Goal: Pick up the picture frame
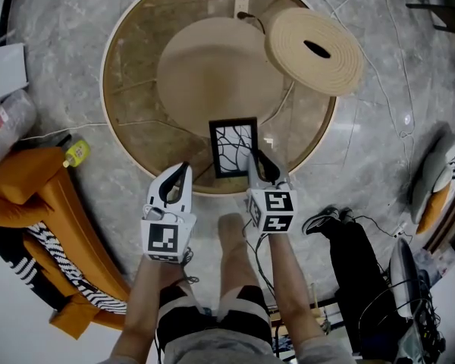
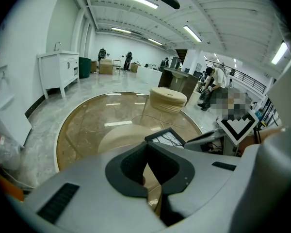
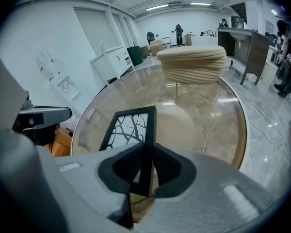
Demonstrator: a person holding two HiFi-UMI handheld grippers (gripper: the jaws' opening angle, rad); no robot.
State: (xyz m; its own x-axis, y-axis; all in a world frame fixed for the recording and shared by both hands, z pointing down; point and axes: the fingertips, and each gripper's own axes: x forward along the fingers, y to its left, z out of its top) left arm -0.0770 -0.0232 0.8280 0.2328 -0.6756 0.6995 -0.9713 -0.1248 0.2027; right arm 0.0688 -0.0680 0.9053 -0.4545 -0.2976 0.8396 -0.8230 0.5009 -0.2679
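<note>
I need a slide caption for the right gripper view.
Right gripper clamps the side edge of a black picture frame on a round glass table.

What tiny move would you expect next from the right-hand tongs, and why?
Probably a gentle lift straight up: the right tongs pinch the right edge of the picture frame on the glass table, and the left tongs hang shut, clear of it.

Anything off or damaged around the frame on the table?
Nothing spilled or broken. The picture frame sits near the glass table's front rim, its right edge in the right claw. A cord trails across the glass.
</note>
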